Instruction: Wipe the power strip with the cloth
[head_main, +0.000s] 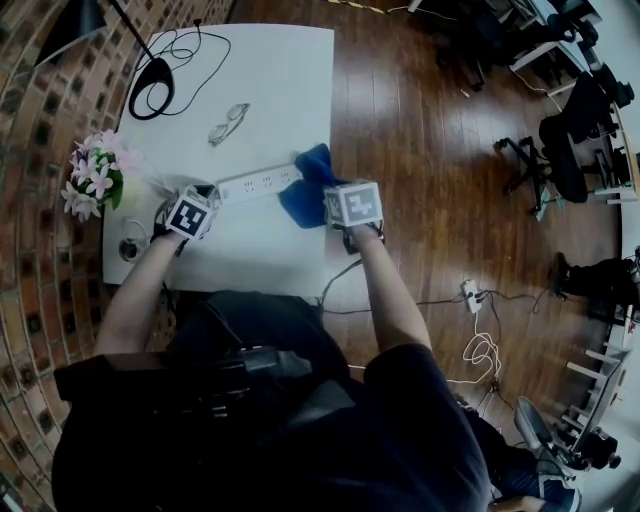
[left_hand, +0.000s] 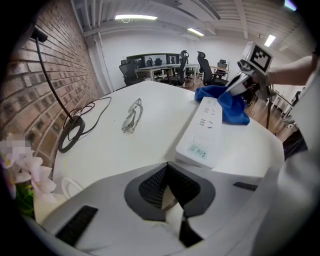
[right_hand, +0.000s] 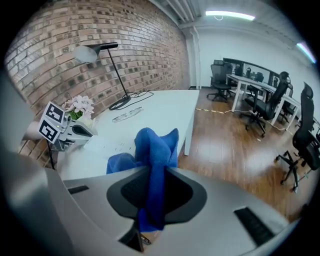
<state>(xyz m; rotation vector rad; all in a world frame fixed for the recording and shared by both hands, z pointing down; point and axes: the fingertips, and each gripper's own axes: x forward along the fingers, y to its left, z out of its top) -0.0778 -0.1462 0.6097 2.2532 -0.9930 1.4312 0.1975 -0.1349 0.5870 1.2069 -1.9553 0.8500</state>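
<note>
A long white plastic power strip lies across the middle of the white counter. Everything else is placed from it here. At its right end a bunched blue cloth sits partly over the end of the strip and partly on the counter beside it. The right tongs are clamped on a fold of this cloth, which stands up between them in the right gripper view.

At the strip's left end the left tongs are nearly closed, tips just short of the casing. A pale sliver shows between them, but I cannot tell whether it is the strip's cord or only the counter behind.

Beyond the strip, well apart from it, lie a pair of clear-framed glasses and a black lamp base with a looped cable. A bunch of pink and white flowers stands past the left end.

The step in hand looks like the first pass of the wipe. To do it well:
- Lower the cloth so a broad pad of it, not a ridge, lies on the strip's top face.
- Draw it along the strip towards the left end with light, even pressure.
- Brace that left end with the left tongs, because the light casing will probably slide.
- Hold the fold firmly, since a loose fold may pull out.
</note>
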